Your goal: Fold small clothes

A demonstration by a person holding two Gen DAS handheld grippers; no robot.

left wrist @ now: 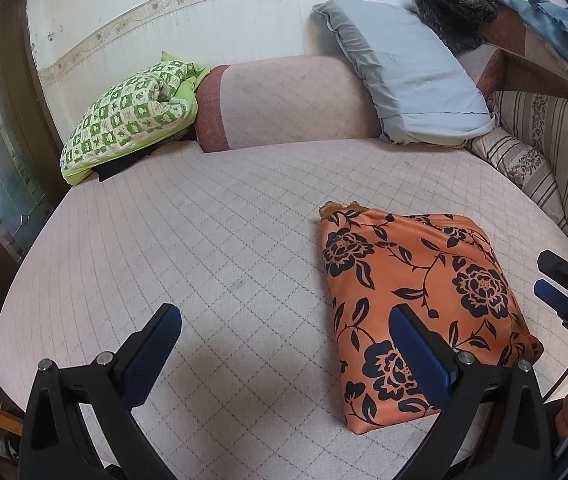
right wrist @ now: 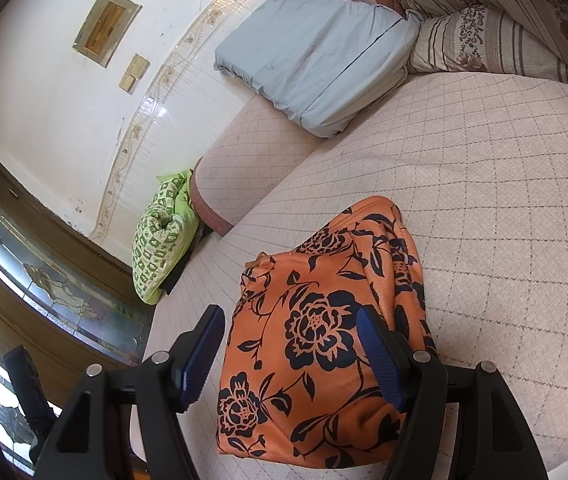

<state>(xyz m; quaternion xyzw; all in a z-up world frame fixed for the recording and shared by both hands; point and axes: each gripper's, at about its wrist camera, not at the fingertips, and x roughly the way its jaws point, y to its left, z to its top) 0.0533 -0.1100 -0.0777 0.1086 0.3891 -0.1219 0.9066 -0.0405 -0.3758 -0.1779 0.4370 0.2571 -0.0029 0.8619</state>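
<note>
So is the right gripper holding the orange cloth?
No, the right gripper stands open above the folded orange cloth, its pads off the fabric.

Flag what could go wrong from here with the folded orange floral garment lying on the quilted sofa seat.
1. The orange floral garment looks thick and loosely stacked; its upper layer bulges at the far end, so it may spring open.
2. Both jaws stand open: the right hand-held gripper straddles the bundle, and a careless close could pinch only the top layer and drag the fold apart.
3. The left hand-held gripper has one finger over the garment's near corner; a sideways move might snag it.
</note>
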